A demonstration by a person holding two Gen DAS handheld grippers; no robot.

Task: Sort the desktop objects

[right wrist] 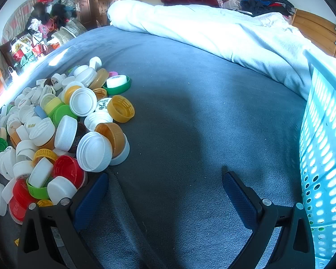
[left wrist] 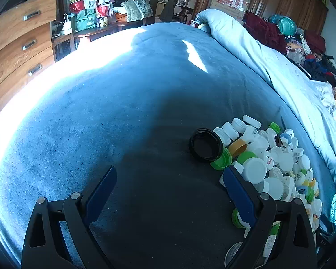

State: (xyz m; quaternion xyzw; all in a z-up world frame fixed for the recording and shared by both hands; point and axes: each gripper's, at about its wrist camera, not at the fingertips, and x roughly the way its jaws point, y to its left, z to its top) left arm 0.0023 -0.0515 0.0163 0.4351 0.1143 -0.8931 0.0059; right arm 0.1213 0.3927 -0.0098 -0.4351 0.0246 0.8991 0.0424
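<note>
My left tongs [left wrist: 170, 177] stood wide apart, holding nothing, low over the bed [left wrist: 123, 112] with its blue blanket. Their right finger [left wrist: 237, 190] sat at the edge of the caps [left wrist: 268, 163], a heap of mostly white ones with some green and yellow mixed in, lying toward the bed's right side in that view. A black lid [left wrist: 205, 145] lay open side up at the heap's near-left edge, touching a green cap [left wrist: 222, 160]. A round metal thing showed under the right finger, too cut off for me to name.

My right tongs [right wrist: 165, 183] were also wide and empty. Their left finger [right wrist: 91, 197] was just beside the heap [right wrist: 62, 130], close to a white cap [right wrist: 94, 151] and a red cap [right wrist: 67, 170]; a yellow cap [right wrist: 121, 108] lay on its side at the heap's outer edge. A pale blue basket [right wrist: 324, 145] stood upright on the bed just beyond the right finger [right wrist: 239, 197]. A light quilt [right wrist: 212, 33] was bunched along the bed's far side, with bare blanket between it and the caps.
</note>
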